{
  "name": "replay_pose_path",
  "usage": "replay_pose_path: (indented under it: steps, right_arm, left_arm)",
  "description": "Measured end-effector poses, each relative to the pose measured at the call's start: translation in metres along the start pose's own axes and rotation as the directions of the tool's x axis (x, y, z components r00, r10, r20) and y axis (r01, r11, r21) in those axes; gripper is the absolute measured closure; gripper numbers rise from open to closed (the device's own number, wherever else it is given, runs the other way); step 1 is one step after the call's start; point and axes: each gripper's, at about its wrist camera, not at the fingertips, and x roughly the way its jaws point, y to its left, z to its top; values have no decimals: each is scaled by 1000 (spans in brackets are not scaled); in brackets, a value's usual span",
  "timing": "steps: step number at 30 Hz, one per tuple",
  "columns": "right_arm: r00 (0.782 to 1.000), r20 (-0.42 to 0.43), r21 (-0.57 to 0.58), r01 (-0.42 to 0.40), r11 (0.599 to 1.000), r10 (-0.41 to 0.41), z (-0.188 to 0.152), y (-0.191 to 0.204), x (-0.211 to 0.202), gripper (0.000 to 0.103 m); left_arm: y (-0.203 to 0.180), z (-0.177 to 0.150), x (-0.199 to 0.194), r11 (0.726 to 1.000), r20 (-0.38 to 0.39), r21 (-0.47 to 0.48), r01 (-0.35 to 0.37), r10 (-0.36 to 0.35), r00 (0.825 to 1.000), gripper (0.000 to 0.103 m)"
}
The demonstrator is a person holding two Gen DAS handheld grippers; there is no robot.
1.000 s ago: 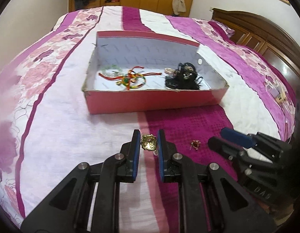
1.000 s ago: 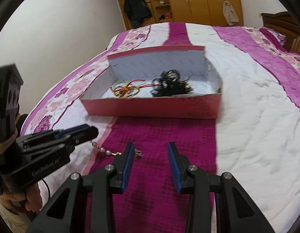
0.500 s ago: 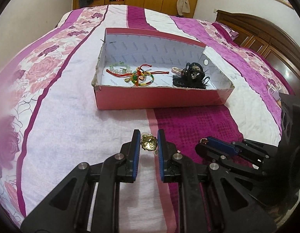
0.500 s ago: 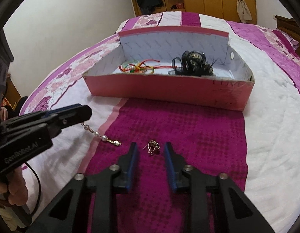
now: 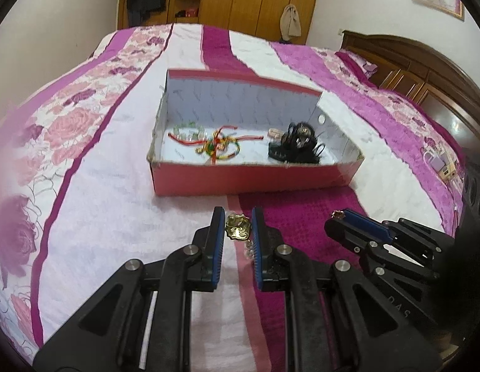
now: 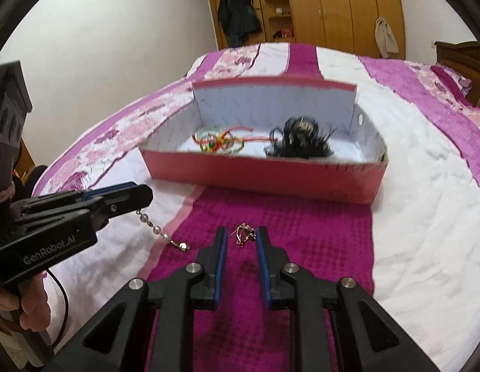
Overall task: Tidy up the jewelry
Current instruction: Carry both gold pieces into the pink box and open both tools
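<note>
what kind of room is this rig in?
Almost certainly a home bedroom. The work happens on a bed with a pink and purple flowered cover, a dark wooden headboard stands at its far right, and wooden wardrobes line the back wall with a jacket hanging there.

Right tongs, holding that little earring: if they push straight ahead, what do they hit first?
Probably the pink box's near wall, past a stretch of magenta bedspread; depth is uncertain, and the downward tilt may meet the bedspread first.

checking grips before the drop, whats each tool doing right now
Left tool: shut on the gold pendant, its pearl chain dangling.
Right tool: has just been closing, now shut on the small earring.
</note>
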Motion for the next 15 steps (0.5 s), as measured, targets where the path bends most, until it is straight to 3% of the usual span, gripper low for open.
replay_pose_path:
  steps: [15]
  right_arm:
    - [989, 148, 3, 13, 1000, -13, 27, 1, -28, 82]
  left_arm:
    - [-10, 21, -13, 1000, 138, 21, -5, 2, 990, 94]
